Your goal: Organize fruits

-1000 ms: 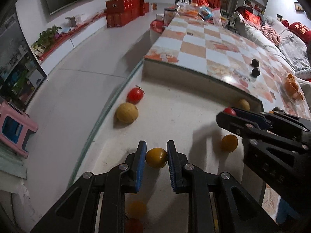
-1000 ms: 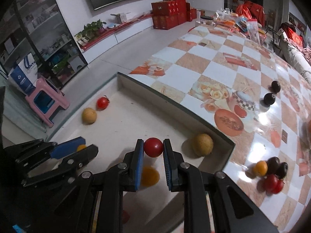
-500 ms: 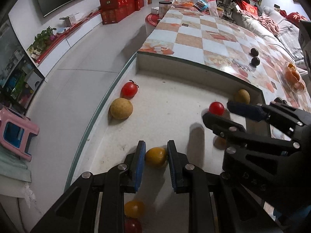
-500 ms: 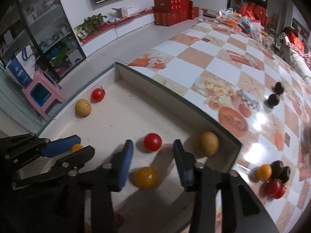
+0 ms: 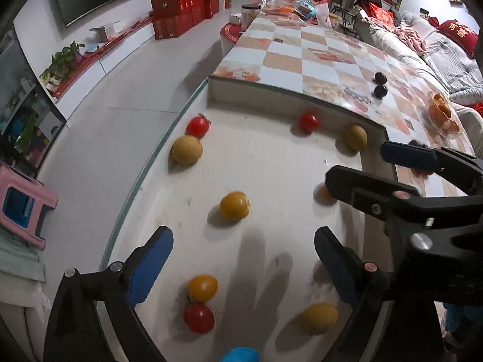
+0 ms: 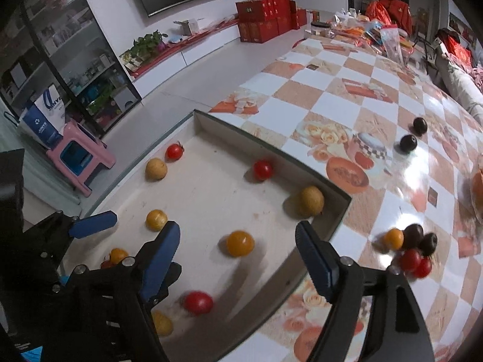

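A checkered tabletop [image 6: 347, 90] carries the shallow white tray [image 5: 271, 157] I'm sorting fruit into. My left gripper [image 5: 243, 259] is spread wide and empty, a yellow tomato [image 5: 234, 206] resting loose just ahead of its fingers. My right gripper [image 6: 238, 253] is equally wide, an orange tomato [image 6: 240, 243] between its tips. These look light, smooth and likely to roll or bruise; I'd pinch across the middle, gently.

Fruit tally
Tray [image 6: 273, 152]: 4 red tomatoes [image 6: 263, 170], 3 yellow fruits [image 6: 240, 243], 3 tan fruits [image 6: 311, 200]. Table [image 6: 332, 99]: 4 dark plums [image 6: 408, 143], 2 red, 1 orange fruit [image 6: 394, 238].
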`<state>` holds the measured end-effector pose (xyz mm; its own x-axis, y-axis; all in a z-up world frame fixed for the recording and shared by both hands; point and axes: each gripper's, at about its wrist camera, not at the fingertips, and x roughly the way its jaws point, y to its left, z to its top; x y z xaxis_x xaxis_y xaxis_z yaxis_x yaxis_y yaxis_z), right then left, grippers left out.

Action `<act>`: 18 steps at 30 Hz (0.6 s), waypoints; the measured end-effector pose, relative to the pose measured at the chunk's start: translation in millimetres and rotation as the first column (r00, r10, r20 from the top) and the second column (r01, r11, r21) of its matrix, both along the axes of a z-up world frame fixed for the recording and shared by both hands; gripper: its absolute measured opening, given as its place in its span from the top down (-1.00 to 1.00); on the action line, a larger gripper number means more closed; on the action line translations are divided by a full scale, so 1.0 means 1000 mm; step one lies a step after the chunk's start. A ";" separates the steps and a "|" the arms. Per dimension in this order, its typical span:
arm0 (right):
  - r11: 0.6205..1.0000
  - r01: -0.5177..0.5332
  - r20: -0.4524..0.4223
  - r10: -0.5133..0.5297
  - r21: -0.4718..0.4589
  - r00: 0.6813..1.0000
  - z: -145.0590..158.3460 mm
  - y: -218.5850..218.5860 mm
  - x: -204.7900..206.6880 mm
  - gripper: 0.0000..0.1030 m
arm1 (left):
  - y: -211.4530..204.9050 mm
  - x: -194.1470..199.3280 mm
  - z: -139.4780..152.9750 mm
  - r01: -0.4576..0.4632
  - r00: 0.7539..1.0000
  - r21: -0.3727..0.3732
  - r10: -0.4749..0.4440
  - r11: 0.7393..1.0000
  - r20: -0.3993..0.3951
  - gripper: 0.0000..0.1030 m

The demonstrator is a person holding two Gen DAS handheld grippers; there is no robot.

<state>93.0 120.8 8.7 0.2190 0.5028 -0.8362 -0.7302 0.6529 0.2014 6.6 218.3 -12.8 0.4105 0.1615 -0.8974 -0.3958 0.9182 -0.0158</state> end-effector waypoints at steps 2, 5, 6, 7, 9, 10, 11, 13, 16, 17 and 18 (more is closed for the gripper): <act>1.000 0.000 0.004 0.000 -0.017 1.000 0.002 -0.002 -0.004 -0.68 | -0.003 -0.003 0.000 -0.002 1.000 0.001 0.002 1.000 -0.009 -0.99; 0.999 -0.007 0.013 0.008 -0.044 1.000 0.005 -0.005 -0.010 -1.00 | -0.008 -0.009 0.001 0.012 1.000 0.001 -0.012 1.000 -0.004 -0.99; 0.999 -0.010 0.019 0.011 -0.044 1.000 0.006 -0.006 -0.013 -1.00 | -0.010 -0.011 0.002 0.017 1.000 0.002 -0.017 1.000 -0.002 -0.99; 0.999 -0.013 0.020 0.013 -0.047 1.000 0.007 -0.007 -0.014 -1.00 | -0.012 -0.013 0.003 0.021 1.000 0.005 -0.021 1.000 0.002 -0.99; 0.998 -0.012 0.017 0.013 -0.057 1.000 0.008 -0.009 -0.018 -1.00 | -0.016 -0.017 0.006 0.025 1.000 0.018 -0.026 1.000 0.012 -0.99; 0.998 -0.009 0.017 0.010 -0.059 1.000 0.008 -0.011 -0.019 -1.00 | -0.018 -0.019 0.008 0.026 1.000 0.025 -0.026 0.999 0.016 -0.99; 0.998 -0.005 0.016 0.006 -0.062 1.000 0.008 -0.013 -0.020 -1.00 | -0.019 -0.021 0.009 0.026 0.999 0.032 -0.026 0.999 0.019 -0.99; 0.998 -0.003 0.017 0.004 -0.066 1.000 0.009 -0.016 -0.024 -1.00 | -0.022 -0.026 0.012 0.023 1.000 0.059 -0.024 0.998 0.019 -0.99; 0.997 -0.007 0.025 0.009 -0.078 1.000 0.011 -0.020 -0.029 -1.00 | -0.025 -0.032 0.016 0.023 0.999 0.073 -0.025 0.997 0.022 -0.99; 0.997 -0.008 0.027 0.010 -0.082 1.000 0.012 -0.022 -0.031 -1.00 | -0.026 -0.034 0.018 0.025 0.999 0.070 -0.027 0.997 0.024 -0.99; 0.996 -0.008 0.030 0.011 -0.086 0.999 0.012 -0.023 -0.033 -1.00 | -0.027 -0.036 0.019 0.028 0.999 0.066 -0.030 0.997 0.026 -0.99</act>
